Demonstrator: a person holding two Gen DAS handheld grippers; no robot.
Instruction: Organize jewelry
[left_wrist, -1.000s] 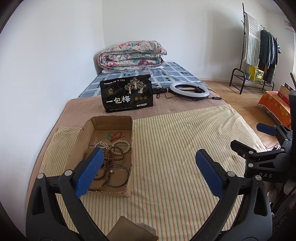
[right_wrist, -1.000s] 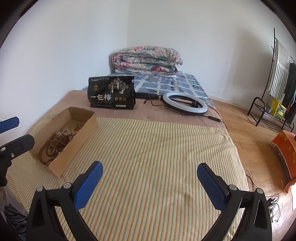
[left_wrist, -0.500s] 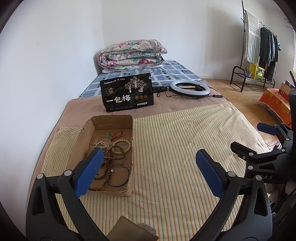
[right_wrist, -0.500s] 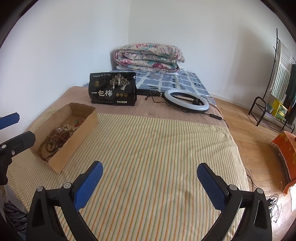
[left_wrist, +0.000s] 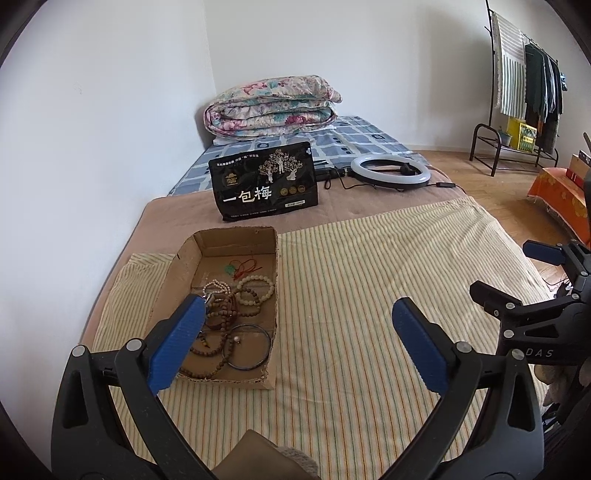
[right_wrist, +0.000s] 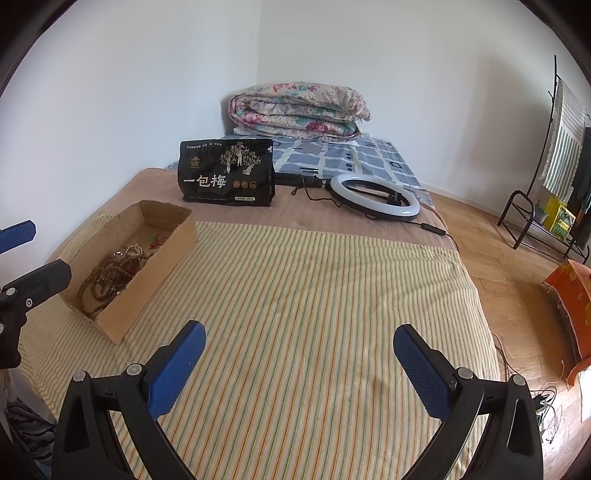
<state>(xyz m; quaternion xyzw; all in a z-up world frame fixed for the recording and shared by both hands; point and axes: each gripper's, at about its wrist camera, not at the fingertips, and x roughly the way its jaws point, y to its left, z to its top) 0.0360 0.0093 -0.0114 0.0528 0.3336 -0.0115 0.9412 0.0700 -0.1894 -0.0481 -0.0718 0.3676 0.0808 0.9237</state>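
At the bottom of the left wrist view, the left hand-held gripper has its blue-padded jaws spread wide with nothing between them; its left pad overlaps the near end of a cardboard box in the lower left of the frame. At the bottom of the right wrist view, the right hand-held gripper is likewise spread wide and empty, hanging over the striped cloth that covers the near part of the bed. The same right hand-held gripper shows from the side at the right edge of the left wrist view, and the left one at the left edge of the right wrist view.

The box lies open-topped on the left part of the striped cloth. The jewelry lies inside it: a thin dark bangle at the near end, strands of brown wooden beads beside it, pale bead bracelets in the middle, and a red cord with a green pendant toward the far end.

Beyond the cloth, a black pouch with white characters stands upright on the brown bedcover. To its right a ring light lies flat with its cable trailing. Farther back, a folded floral quilt sits on a blue checked sheet against the wall. A clothes rack stands at the upper right, on the wooden floor.
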